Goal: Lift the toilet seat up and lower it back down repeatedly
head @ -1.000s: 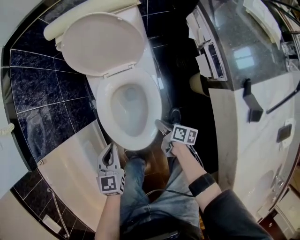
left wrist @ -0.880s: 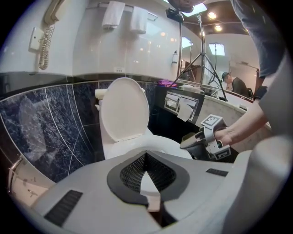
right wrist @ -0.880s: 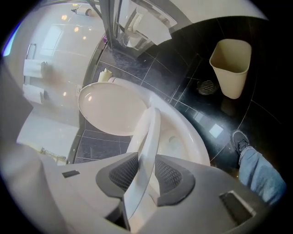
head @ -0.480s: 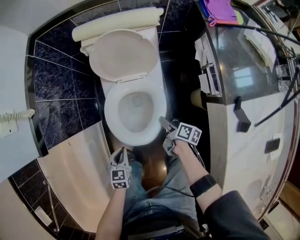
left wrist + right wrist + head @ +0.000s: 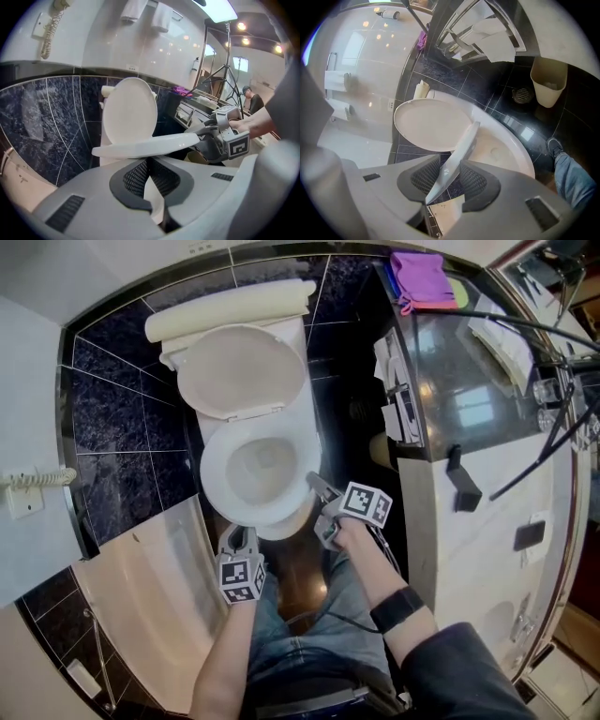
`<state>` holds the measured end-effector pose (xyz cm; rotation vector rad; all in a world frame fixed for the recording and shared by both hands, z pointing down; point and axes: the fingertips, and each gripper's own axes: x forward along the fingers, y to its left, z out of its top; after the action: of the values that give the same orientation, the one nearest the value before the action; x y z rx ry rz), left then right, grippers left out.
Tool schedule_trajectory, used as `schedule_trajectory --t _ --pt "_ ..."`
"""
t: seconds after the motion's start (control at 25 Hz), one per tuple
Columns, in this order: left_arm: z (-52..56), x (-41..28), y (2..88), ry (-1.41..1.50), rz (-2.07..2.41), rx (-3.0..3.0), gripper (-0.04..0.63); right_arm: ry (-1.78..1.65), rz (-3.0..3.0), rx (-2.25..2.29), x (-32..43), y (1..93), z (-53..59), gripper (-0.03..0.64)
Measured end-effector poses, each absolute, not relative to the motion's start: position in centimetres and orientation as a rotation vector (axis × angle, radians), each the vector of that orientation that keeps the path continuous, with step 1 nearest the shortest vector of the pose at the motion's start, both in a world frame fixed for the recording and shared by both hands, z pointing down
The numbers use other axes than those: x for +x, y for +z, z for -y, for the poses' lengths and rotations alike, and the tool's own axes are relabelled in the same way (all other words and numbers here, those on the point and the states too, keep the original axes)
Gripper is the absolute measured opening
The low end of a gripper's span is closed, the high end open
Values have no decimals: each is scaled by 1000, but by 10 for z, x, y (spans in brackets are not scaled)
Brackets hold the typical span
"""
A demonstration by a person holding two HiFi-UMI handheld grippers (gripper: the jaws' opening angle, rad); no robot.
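Nearest you, at the lower middle of the head view, your left tool (image 5: 242,532) hangs just short of the front of the bowl (image 5: 506,145). Its jaws are together with nothing between them, and it takes no part in the lift. Just right of it, your right tool (image 5: 317,488) reaches in to the front right edge of the toilet seat (image 5: 140,146). That tool's own view shows the seat's rim running edge-on between the pads (image 5: 476,180), which sit against it on either side. The jaws have just been opening a little, so the hold looks light rather than firm. From the left tool's view the seat shows as a thin band, its front lifted clear of the bowl and partway through its swing. Behind it the lid (image 5: 239,371) stands upright against the cistern (image 5: 230,301) at the top of the frame.

I judge this to be the raising half of a cycle, somewhere short of halfway. Next you need to carry the rim up and back in an arc about the hinge until the seat leans on the lid. Let your wrist turn with it so the rim does not twist out of the pads. The light grip is the thing to watch: if the rim slides free, the seat will likely drop onto the bowl. After that, lower it just as steadily.
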<state>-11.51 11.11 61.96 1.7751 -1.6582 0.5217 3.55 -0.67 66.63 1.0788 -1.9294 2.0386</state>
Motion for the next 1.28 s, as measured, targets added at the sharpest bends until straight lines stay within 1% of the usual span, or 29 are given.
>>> schedule_trajectory --t 0.36,0.4,0.44,0.6,0.8,1.12,1.28 --pt "-61 -132 583 499 1728 1755 -3 2065 1956 1046 29 628 40 158" --pt "-54 -134 578 490 1742 1755 -3 2041 1981 1037 28 620 44 133" --pt "-45 -137 573 481 1756 1757 -3 2004 2010 1022 28 612 49 67" --pt "-5 -150 556 472 1815 1786 -3 1813 2117 933 28 586 53 40" --pt "46 -170 538 502 1873 1828 -3 1576 2186 898 32 573 50 36" --pt "114 -195 527 520 1964 1834 -2 926 2368 820 34 539 65 25" --pt "146 -207 525 533 1998 1841 -3 783 2400 794 42 528 76 25"
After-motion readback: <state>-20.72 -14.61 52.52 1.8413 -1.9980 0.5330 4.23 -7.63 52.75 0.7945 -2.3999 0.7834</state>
